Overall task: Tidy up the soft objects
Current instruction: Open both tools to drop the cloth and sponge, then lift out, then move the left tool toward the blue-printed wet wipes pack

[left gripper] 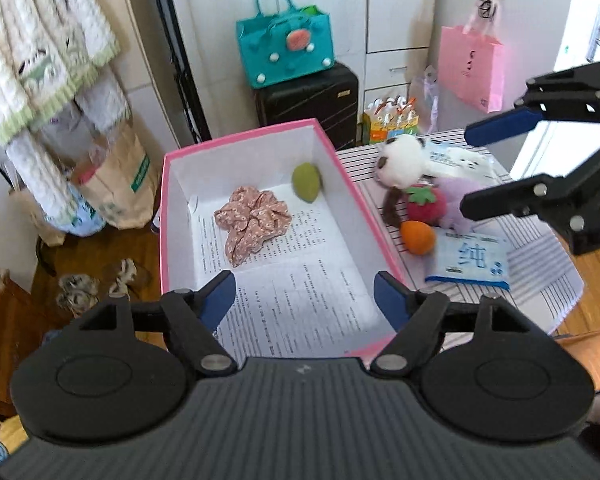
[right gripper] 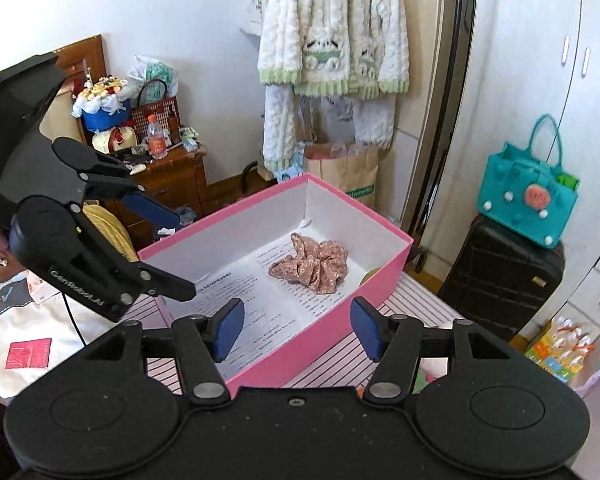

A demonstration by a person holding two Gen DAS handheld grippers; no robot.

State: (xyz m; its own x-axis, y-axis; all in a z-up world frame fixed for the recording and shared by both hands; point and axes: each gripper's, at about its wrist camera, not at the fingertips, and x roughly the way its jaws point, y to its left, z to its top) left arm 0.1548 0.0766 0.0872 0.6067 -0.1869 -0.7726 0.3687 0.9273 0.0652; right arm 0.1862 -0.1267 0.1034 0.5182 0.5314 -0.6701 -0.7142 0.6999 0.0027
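Note:
A pink box (left gripper: 165,216) lined with printed paper holds a pink floral scrunchie (left gripper: 254,220) and a green plush fruit (left gripper: 307,182). My left gripper (left gripper: 305,300) is open and empty above the box's near end. Right of the box, on the striped cloth, lie a white panda plush (left gripper: 404,160), a red strawberry plush (left gripper: 426,202), an orange plush ball (left gripper: 418,237) and a purple plush (left gripper: 456,200). My right gripper (left gripper: 466,170) hovers open over these toys. In the right wrist view my right gripper (right gripper: 298,330) is open and empty over the box (right gripper: 284,354), with the scrunchie (right gripper: 312,266) inside.
A blue tissue pack (left gripper: 470,260) and another pack (left gripper: 456,158) lie beside the toys. A black suitcase (left gripper: 312,100) with a teal bag (left gripper: 286,44) stands behind the table. A pink bag (left gripper: 470,66) hangs at right. Paper bags (left gripper: 116,184) stand on the floor at left.

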